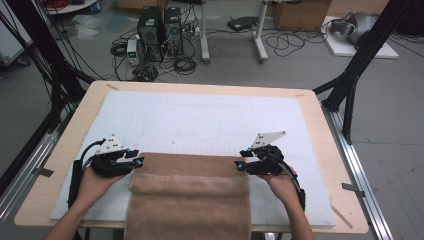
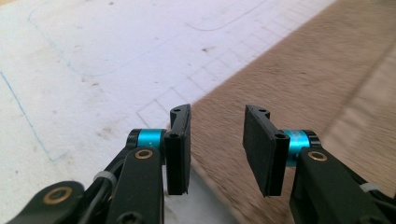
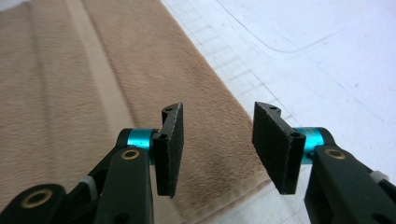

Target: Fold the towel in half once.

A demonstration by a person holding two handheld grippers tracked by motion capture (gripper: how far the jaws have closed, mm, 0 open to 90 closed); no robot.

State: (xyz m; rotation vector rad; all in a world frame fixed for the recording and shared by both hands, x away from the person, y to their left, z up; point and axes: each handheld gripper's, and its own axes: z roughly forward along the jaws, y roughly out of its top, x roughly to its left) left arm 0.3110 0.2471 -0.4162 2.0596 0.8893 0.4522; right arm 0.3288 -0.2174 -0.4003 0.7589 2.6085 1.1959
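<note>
The towel (image 1: pixel 189 195) is cut off by the high view's bottom edge. Beyond the left gripper's (image 2: pixel 217 140) fingers (image 2: pixel 179 140) its weave is blurred. Its edge under the right gripper's (image 3: pixel 217 144) fingers (image 3: pixel 170 144) is hidden.

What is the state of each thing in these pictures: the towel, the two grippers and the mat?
brown towel: folded, flat on the mat, near end hanging over the table edge.
left gripper: open, jaws over the towel's far left corner, gripping nothing.
right gripper: open, jaws over the towel's far right corner, gripping nothing.
white mat: flat on the table, marked with faint lines.
</note>
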